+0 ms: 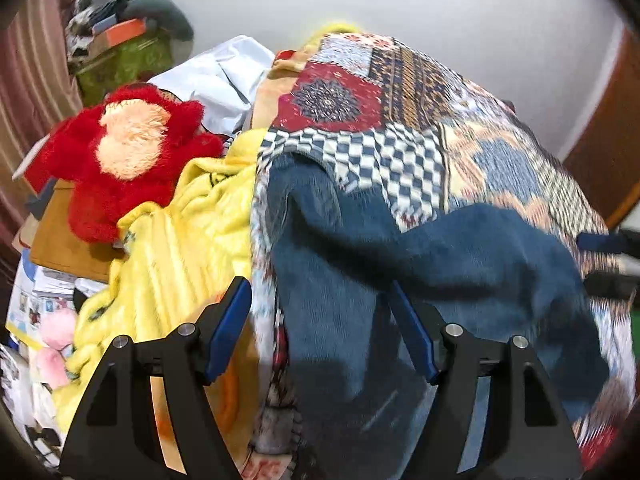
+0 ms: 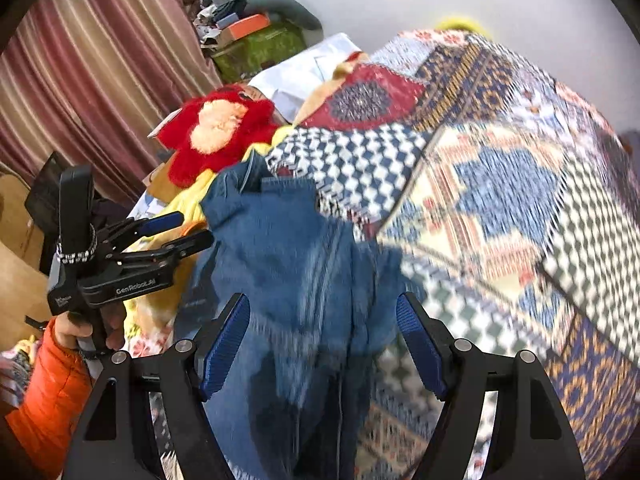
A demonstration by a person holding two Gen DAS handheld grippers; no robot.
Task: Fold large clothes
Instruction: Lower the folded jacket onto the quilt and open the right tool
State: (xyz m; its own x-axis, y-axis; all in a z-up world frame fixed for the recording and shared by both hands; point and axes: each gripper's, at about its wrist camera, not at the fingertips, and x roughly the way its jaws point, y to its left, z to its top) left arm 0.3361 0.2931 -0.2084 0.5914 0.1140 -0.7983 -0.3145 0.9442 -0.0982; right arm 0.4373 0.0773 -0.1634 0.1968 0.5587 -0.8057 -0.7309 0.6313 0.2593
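A blue denim garment point(image 1: 420, 264) lies crumpled on a patchwork bedcover point(image 1: 400, 92). My left gripper point(image 1: 320, 292) is open, its blue pads wide apart over the garment's left part. In the right wrist view the garment point(image 2: 288, 264) runs from the bed's left edge toward the camera. My right gripper point(image 2: 324, 312) is open above it, holding nothing. The left gripper point(image 2: 188, 228) shows there at the left, held by a hand in an orange sleeve, jaws apart at the garment's left edge. The right gripper's tips point(image 1: 604, 256) show blurred at the right edge of the left wrist view.
A yellow blanket point(image 1: 172, 248) and a red plush toy point(image 1: 128, 152) lie left of the bedcover. A white pillow point(image 1: 216, 76) sits behind. A green box with clutter point(image 1: 124, 56) stands at the back by a striped curtain point(image 2: 100, 60). A wooden door point(image 1: 608, 140) is right.
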